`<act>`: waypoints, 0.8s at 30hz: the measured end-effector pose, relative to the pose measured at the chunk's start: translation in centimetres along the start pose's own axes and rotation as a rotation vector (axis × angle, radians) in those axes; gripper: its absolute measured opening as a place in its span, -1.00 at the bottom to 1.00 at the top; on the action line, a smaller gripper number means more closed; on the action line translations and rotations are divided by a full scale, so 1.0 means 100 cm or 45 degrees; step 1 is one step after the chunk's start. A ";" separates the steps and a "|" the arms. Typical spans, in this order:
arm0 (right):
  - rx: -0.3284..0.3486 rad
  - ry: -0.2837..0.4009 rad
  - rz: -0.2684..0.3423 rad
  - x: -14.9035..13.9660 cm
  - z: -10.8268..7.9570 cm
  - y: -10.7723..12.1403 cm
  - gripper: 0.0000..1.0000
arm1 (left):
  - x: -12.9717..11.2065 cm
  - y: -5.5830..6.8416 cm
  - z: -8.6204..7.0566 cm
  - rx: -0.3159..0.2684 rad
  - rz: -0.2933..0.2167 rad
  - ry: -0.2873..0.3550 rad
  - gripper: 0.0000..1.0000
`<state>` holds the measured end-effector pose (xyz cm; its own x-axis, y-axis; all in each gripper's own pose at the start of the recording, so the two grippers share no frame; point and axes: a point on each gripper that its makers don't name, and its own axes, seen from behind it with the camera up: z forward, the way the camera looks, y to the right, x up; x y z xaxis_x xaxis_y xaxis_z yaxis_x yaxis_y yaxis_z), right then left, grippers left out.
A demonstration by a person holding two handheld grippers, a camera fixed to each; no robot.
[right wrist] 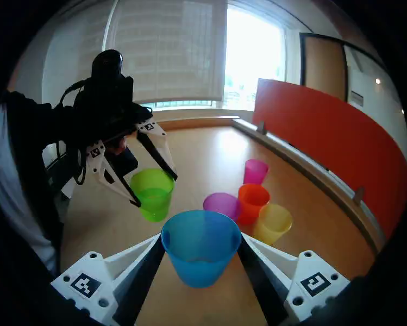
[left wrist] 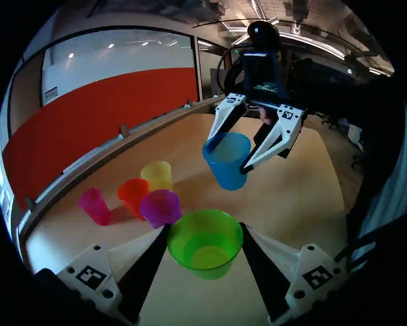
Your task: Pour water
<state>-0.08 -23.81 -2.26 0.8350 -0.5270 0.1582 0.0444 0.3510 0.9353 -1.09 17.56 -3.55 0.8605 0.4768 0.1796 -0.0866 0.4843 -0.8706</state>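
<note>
Two people's worth of tools, one person: a gripper in each hand, and each one is clamped on a plastic cup. The left gripper [left wrist: 204, 231] has both fingers pressed against the sides of the green cup [left wrist: 205, 244], and the right gripper [left wrist: 227, 155] squeezes the blue cup [left wrist: 226, 160] the same way.

On the wooden table [left wrist: 290, 190] a purple cup [left wrist: 161, 207] stands at the front of a small cluster. The orange cup [left wrist: 132, 195] is touching it or just beside it, the yellow cup [left wrist: 157, 175] stands just behind it, and the pink cup [left wrist: 94, 205] sits beyond the orange one, farther from the purple cup. The green cup hangs just beside the purple cup, on the side away from the red wall [left wrist: 94, 125]. The blue cup is held a little farther from the purple cup on that same open side, facing the green one.

Both held cups look close to upright, with a gap between them. I see no stream of water. A paler patch low in the green cup and a faint line near the bottom of the blue one might be water, but I cannot tell.

As I judge it, the picking up is done and the pour itself is not yet begun. What is left is to bring one rim over the other cup, tip it, and set both cups down.
</note>
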 end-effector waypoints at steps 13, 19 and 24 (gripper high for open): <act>0.035 -0.108 -0.056 -0.030 0.018 -0.010 0.85 | -0.027 0.007 0.009 -0.021 -0.002 -0.054 0.81; 0.064 -0.147 -0.066 -0.043 0.024 -0.017 0.85 | -0.034 0.006 0.011 -0.026 -0.005 -0.074 0.81; 0.070 -0.169 -0.066 -0.050 0.027 -0.018 0.85 | -0.040 0.006 0.013 -0.025 0.002 -0.092 0.81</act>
<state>-5.80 -23.86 -3.86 0.7521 -0.6425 0.1467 0.0521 0.2798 0.9586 -5.19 16.89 -4.18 0.8219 0.5294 0.2103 -0.0773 0.4695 -0.8795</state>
